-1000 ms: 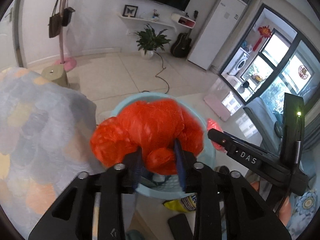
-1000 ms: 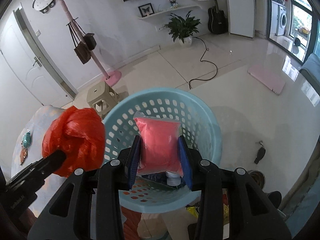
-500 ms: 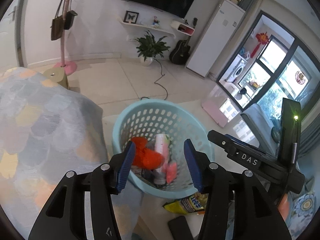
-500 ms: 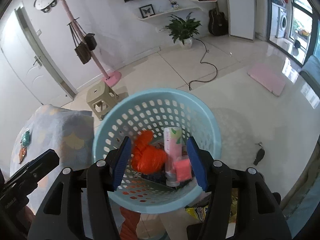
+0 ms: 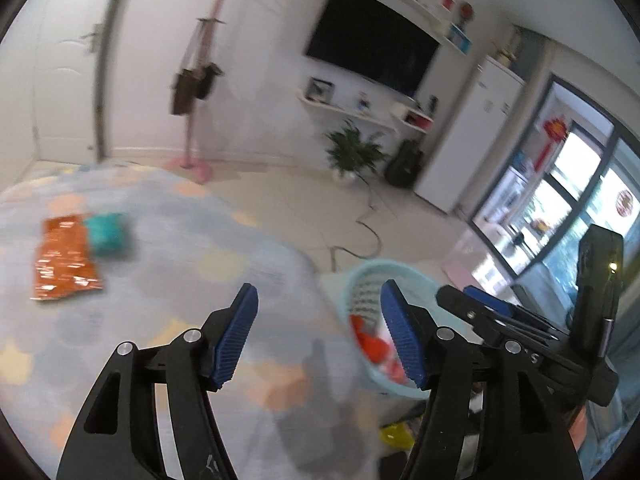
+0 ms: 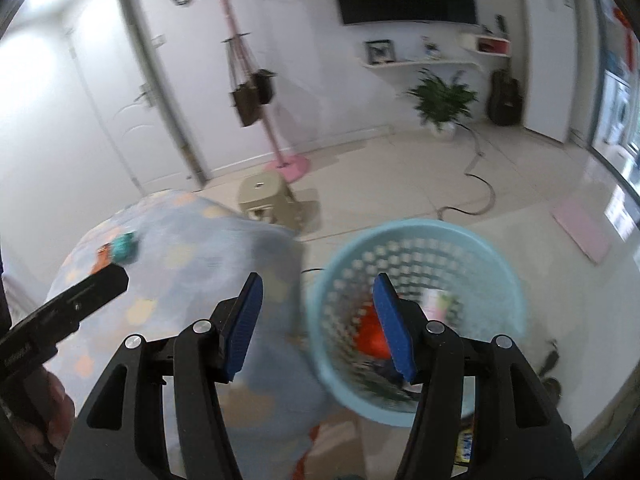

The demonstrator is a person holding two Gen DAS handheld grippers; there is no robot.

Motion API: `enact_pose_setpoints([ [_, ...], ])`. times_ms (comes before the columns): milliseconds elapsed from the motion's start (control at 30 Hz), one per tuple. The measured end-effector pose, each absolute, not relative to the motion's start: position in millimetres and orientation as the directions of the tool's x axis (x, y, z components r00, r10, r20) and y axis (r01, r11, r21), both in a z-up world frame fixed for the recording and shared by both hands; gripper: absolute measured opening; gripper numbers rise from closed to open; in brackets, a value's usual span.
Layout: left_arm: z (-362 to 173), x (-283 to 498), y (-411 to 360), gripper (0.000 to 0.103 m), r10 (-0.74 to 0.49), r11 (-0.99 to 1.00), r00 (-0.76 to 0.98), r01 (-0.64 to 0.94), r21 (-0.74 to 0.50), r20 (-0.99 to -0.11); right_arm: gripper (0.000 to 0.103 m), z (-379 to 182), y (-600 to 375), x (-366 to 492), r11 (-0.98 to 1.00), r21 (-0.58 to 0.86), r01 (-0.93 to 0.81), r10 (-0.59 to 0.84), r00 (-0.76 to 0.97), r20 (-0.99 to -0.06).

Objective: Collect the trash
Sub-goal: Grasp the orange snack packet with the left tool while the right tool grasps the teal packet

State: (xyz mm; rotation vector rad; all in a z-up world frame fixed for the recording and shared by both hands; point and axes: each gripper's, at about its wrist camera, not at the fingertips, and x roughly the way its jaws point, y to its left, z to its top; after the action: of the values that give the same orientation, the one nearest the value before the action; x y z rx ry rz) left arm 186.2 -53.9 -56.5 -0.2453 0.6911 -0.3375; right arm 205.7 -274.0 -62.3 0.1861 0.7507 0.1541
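Light-blue perforated plastic basket point(image 6: 416, 256), lower right of the right-wrist frame, holding a crumpled red bag point(image 6: 370, 338) and a pale tube point(image 6: 434, 300); left gripper point(image 5: 320, 338) and right gripper point(image 6: 318, 328) both spread wide, empty; orange foil wrapper point(image 5: 64, 258) and teal packet point(image 5: 106, 234) on the patterned cloth point(image 5: 180, 264), left of frame.

Left gripper point(image 5: 320, 338) and right gripper point(image 6: 318, 326) both empty, jaws spread wide

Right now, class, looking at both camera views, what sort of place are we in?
Most likely a home living room: a wall-mounted television, a potted plant on the tiled floor, and a coat stand hung with bags by the door.
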Motion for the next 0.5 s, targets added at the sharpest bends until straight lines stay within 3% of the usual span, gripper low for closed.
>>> enact_pose_setpoints([
  [267,-48.3,178.4,46.2,0.063,-0.235,0.937,0.785,0.025,-0.349,-0.574,0.054,-39.9,-168.8,223.8,0.945,0.184,-0.272,0.325,0.691,-0.646],
  [500,-70.8,195.2,114.1,0.063,-0.141,0.926,0.765,-0.122,-0.357,-0.628,0.054,-45.7,-81.4,263.6,0.892,0.193,-0.408,0.425,0.614,-0.665],
])
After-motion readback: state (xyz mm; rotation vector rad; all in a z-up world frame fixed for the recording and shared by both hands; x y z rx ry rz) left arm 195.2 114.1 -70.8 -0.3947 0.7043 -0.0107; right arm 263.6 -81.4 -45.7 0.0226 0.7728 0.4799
